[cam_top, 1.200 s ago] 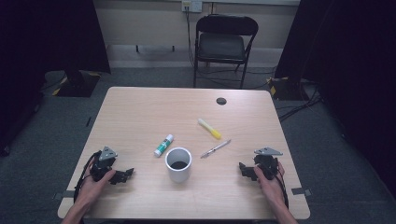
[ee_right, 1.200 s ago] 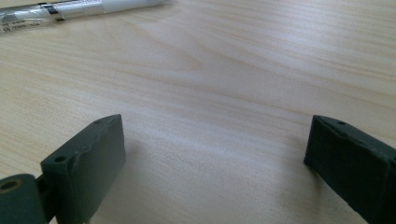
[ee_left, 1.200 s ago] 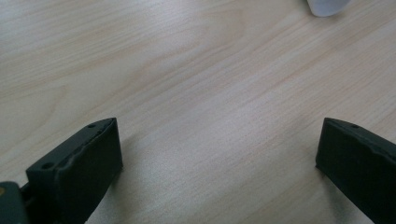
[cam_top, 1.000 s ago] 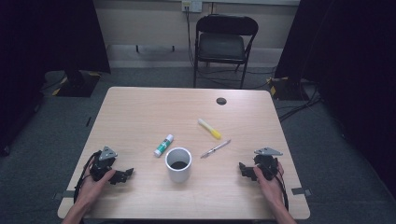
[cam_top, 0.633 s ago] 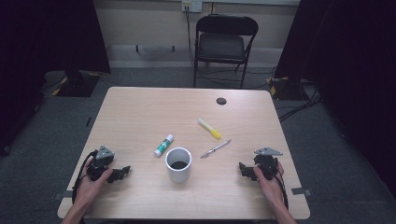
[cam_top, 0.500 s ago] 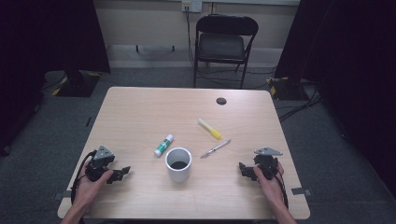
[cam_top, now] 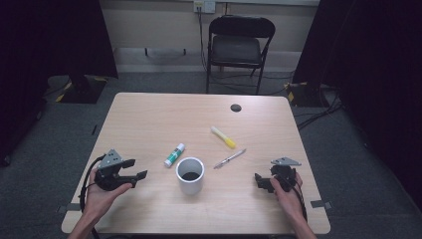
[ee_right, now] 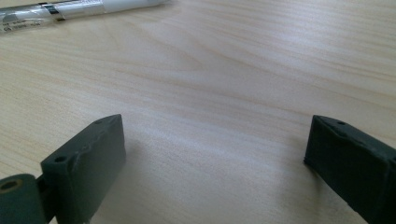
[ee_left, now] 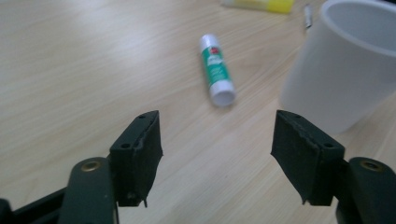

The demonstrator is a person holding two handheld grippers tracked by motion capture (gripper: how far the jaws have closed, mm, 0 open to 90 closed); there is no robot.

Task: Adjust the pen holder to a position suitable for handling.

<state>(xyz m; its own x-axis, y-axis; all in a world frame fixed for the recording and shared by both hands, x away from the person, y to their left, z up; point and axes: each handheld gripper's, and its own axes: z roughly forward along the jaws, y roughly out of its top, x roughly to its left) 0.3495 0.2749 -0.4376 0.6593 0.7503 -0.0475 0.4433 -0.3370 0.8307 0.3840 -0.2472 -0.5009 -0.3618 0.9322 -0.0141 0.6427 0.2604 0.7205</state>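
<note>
On the worktop [cam_top: 149, 119], we see the glue stick [cam_top: 174, 155] lying just beside the white cup [cam_top: 190, 175]. Our left hand-held gripper [cam_top: 134, 169], empty, has just been closing partway; our right hand-held gripper [cam_top: 259, 180] gapes wide, empty.

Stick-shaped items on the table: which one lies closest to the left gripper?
The green-and-white glue stick, just left of the white cup. The yellow highlighter and the silver pen lie beyond the cup, farther from the left gripper.
</note>
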